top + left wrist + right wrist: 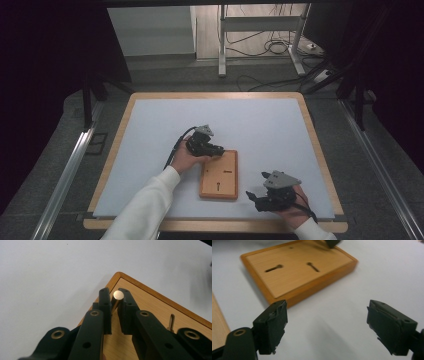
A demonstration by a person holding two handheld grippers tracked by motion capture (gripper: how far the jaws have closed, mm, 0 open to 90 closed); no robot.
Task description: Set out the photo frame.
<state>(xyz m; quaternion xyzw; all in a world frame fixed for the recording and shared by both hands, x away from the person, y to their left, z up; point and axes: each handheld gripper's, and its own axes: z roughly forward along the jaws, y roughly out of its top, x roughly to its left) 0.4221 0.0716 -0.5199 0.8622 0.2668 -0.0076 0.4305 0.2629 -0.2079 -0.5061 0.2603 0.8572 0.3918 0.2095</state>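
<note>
On the white worktop (150, 130) a shallow wooden tray (219, 175) lies a little toward six o'clock of the middle, its long side running from twelve to six. The left tongs (216, 149) sit at the tray's eleven o'clock corner, held by the person's left hand (186, 158) in a white sleeve (145, 205). In the left gripper view these tongs (114, 305) are closed on a small metal peg (117, 298), whose round, pale end face shows between the two black jaws, just above the tray's corner (119, 275). A second small metal piece (171, 322) stands on the tray floor toward four o'clock of the peg. The right tongs (255, 198) lie at the tray's four o'clock side, near but apart from it, and in the right gripper view they (325, 325) stand wide open with bare worktop between the jaws. That view also shows two keyhole-shaped slots (273, 268) cut in the tray floor.
</note>
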